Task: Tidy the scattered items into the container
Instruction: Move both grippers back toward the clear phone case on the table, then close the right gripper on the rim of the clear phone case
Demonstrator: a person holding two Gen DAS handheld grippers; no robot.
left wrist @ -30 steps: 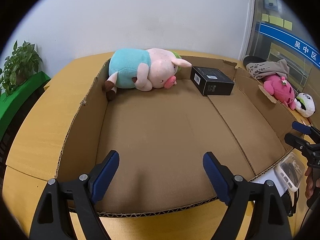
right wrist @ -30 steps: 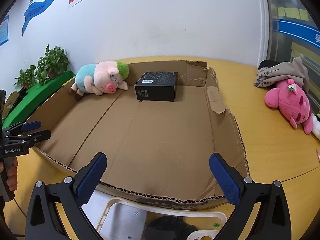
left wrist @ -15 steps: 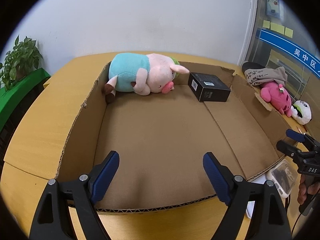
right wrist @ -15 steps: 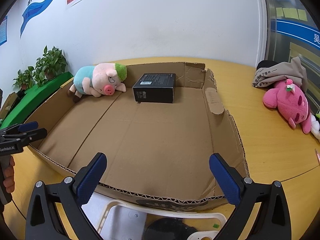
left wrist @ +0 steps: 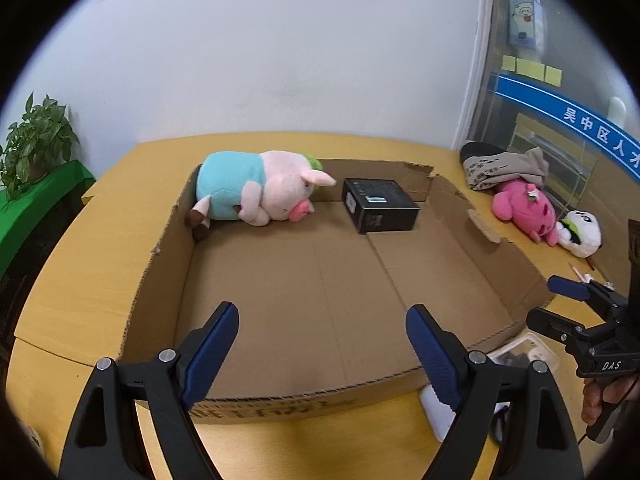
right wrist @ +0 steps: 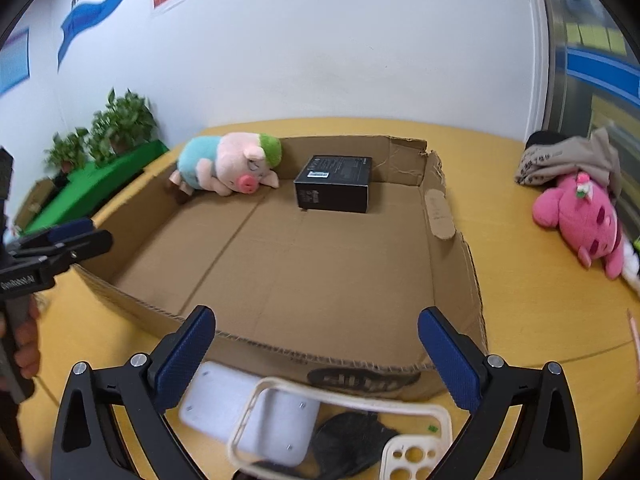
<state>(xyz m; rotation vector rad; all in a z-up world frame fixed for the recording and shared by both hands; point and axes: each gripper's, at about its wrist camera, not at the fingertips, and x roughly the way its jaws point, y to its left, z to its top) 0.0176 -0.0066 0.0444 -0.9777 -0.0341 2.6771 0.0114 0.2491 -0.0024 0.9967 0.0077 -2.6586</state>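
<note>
A shallow open cardboard box (left wrist: 304, 280) (right wrist: 304, 264) lies on the yellow table. Inside at its far end lie a pig plush in a blue shirt (left wrist: 256, 188) (right wrist: 224, 166) and a black box (left wrist: 380, 210) (right wrist: 334, 184). My left gripper (left wrist: 322, 344) is open and empty above the box's near edge. My right gripper (right wrist: 316, 354) is open and empty over the near edge, above a white flat device (right wrist: 244, 412), a cream phone case (right wrist: 344, 424) and a black item (right wrist: 352, 440). A pink plush (left wrist: 524, 212) (right wrist: 580, 220) lies outside to the right.
A white plush (left wrist: 580, 232) and a bundle of grey cloth (left wrist: 504, 168) (right wrist: 568, 160) lie by the pink plush. Potted plants (left wrist: 32, 144) (right wrist: 116, 128) stand on a green ledge at the left. The right gripper also shows in the left wrist view (left wrist: 572, 312).
Both grippers have pulled back and risen a little, so the box and its contents look farther off. The items on the table in front of the box show more fully in the right wrist view.
</note>
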